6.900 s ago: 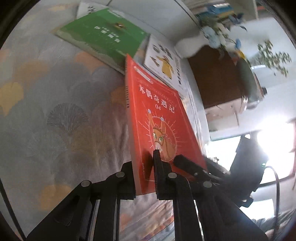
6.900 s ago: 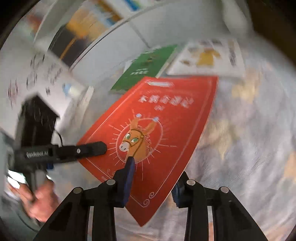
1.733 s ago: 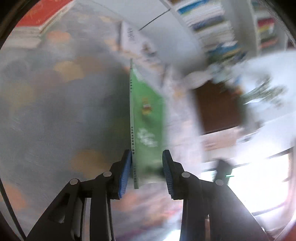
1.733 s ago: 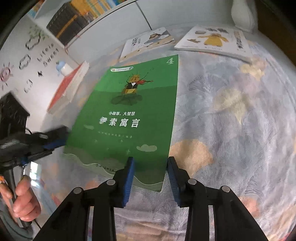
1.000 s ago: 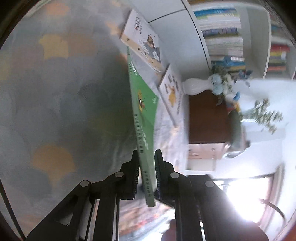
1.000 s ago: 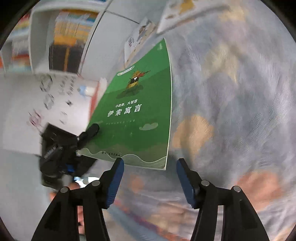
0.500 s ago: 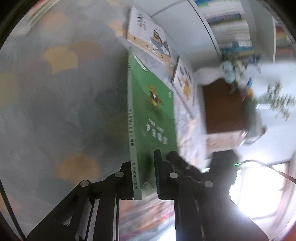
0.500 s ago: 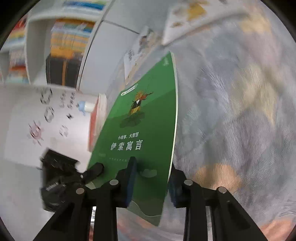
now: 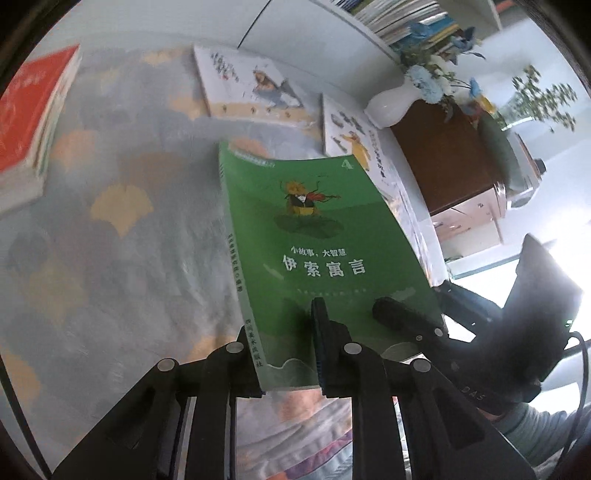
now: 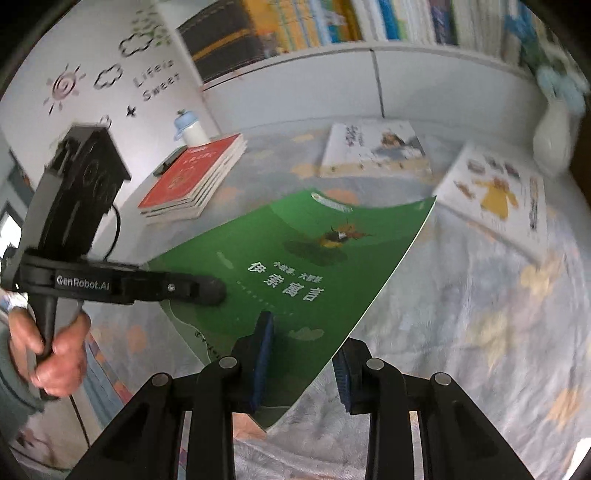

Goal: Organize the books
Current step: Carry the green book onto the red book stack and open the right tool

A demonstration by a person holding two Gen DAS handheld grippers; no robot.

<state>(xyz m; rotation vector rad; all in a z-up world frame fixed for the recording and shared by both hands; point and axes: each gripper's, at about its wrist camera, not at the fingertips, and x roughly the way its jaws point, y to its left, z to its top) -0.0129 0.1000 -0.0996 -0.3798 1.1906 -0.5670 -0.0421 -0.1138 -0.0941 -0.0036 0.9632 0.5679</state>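
A home, likely a child's bedroom: bed under a leaf-print sheet (image 10: 498,295), packed bookshelf (image 10: 332,22) along the wall, sun-and-cloud wall stickers (image 10: 110,77) reading "Life is Sweet", white flower vase (image 9: 391,103) on a wooden cabinet (image 9: 454,158).

Green book (image 9: 325,236) fills the middle, white lettering and a small orange-and-black insect on its cover; red books (image 10: 192,177) with pale page edges sit stacked at the side; two picture books (image 10: 373,149) show white covers, one with a yellow figure; the bedspread (image 9: 110,258) is pale grey-blue, patterned with orange and yellow fan-shaped leaves; white vase (image 9: 391,105), blue flowers.
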